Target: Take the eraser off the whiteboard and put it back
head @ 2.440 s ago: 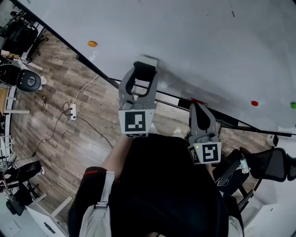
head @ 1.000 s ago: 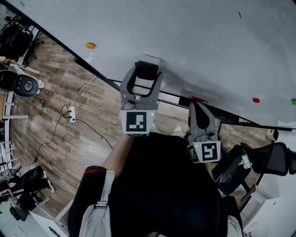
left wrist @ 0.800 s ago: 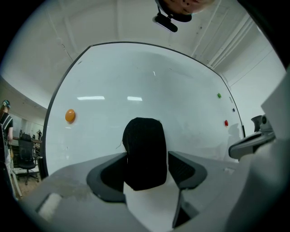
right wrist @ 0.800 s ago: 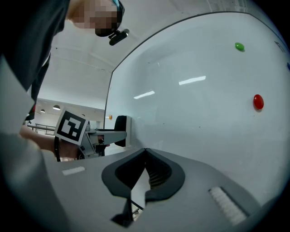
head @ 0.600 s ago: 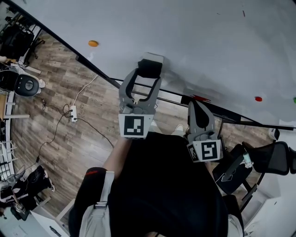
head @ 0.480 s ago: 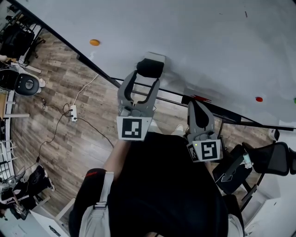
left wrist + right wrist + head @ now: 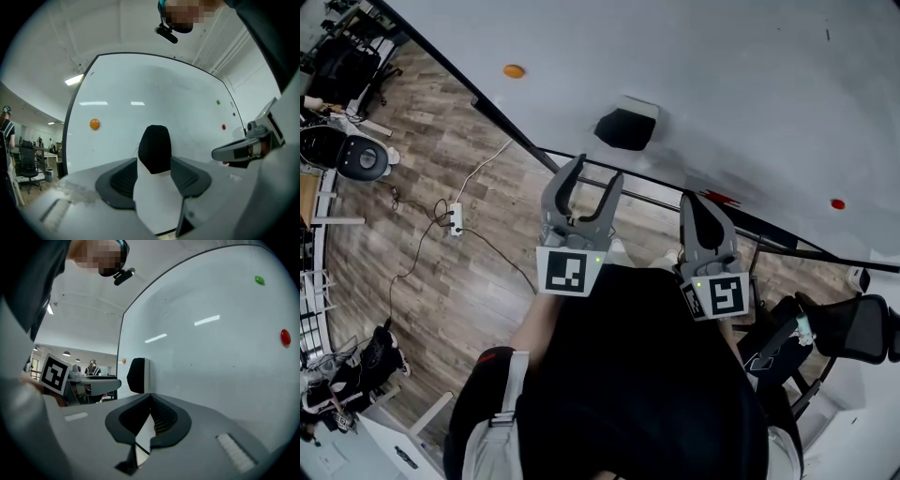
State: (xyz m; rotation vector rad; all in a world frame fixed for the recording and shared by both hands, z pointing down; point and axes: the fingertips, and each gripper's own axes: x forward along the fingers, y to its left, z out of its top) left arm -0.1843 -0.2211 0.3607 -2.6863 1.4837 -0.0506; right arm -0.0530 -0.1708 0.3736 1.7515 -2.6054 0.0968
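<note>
The right gripper [image 7: 695, 199] has its 2 jaws pressed together, holding nothing. The left gripper [image 7: 594, 172] stands wide, its 2 jaws closing with only air between them. Beyond it, the eraser [image 7: 626, 128] sits at 1 o'clock from the left jaw tips and clear of them, stuck flat on the whiteboard [image 7: 750, 75]. In the left gripper view it lines up straight ahead through the gap. An orange magnet [image 7: 514, 71] lies at 10 o'clock from the eraser.
</note>
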